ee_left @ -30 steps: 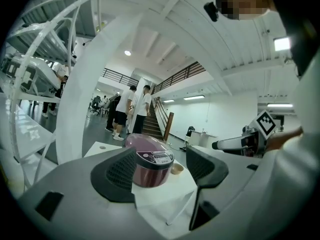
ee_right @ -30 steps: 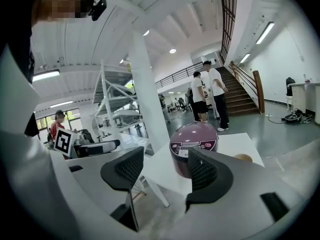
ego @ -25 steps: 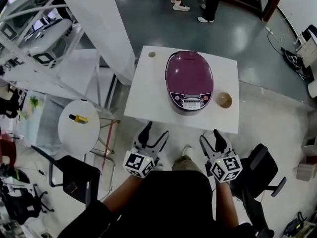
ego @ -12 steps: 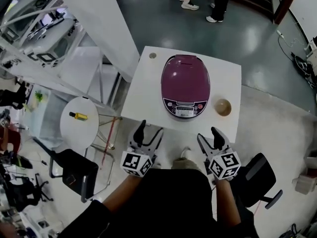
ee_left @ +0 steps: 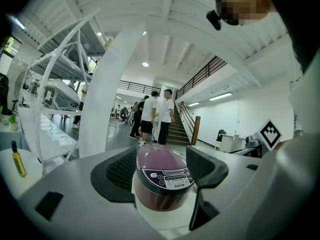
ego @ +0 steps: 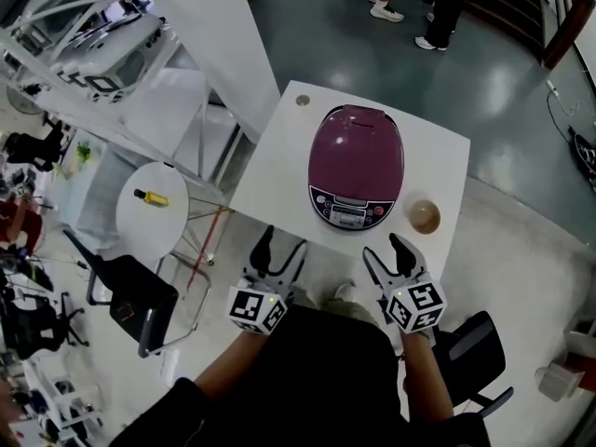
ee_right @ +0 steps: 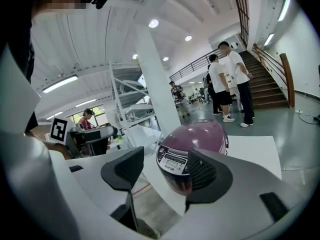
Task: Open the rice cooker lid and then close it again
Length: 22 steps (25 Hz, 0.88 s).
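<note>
While the lid sits shut, we log the rice cooker as a glossy plum dome at the middle of the white table. Its control panel faces the near edge, and a small tan bowl stands just right of it. Print under the panel's display reads roughly SUPOR. Our left gripper and right gripper hang off the table's near edge, clear of the cooker. Both have jaws spread wide and hold nothing.

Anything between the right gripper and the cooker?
No. Head view shows only bare table between the right gripper and the cooker; the bowl sits aside.
</note>
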### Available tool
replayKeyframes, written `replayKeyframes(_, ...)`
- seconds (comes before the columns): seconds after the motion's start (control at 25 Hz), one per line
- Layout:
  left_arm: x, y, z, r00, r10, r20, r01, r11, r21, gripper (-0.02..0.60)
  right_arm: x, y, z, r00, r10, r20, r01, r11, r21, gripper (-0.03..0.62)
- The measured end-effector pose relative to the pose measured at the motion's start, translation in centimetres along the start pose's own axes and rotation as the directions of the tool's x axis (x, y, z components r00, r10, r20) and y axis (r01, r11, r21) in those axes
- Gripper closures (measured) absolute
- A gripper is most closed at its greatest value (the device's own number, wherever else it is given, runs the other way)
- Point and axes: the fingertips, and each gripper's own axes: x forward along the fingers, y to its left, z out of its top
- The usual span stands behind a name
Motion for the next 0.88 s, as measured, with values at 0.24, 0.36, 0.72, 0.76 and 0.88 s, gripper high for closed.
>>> replayKeyframes(0.24,0.1,1.0,-0.3,1.0,-0.015,-0.027,0.015,1.0,-0.024,0.293,2.9,0.9,1.1,1.0,0.018,-0.017,-0.018,1.0,-0.007,0.351)
replayKeyframes(0.36,1.4,0.9,-0.5,0.997,-0.067,-0.046,0.065,0.997,-0.041,0.293,4.2,0.9,1.4,1.0,0.006,-0.022,-0.006,1.0,-0.001,0.35)
replayKeyframes(0.72,3.5,2.3,2.0,0.989,-0.148,-0.004,0.147,0.988,-0.038,0.293,7.1,0.7,2.9,0.998,-0.052,-0.042,0.05,0.998,-0.045,0.414)
replayKeyframes(0.76,3.6,2.4,2.0,0.989,-0.15,-0.002,0.15,0.988,-0.041,0.294,7.4,0.6,2.8,0.997,-0.058,-0.051,0.055,0.997,-0.058,0.448)
replayKeyframes(0.88,3.9,2.9,2.0,0.988,-0.152,0.005,0.152,0.986,-0.063,0.293,8.2,0.4,2.8,0.995,-0.072,-0.071,0.066,0.994,-0.082,0.549)
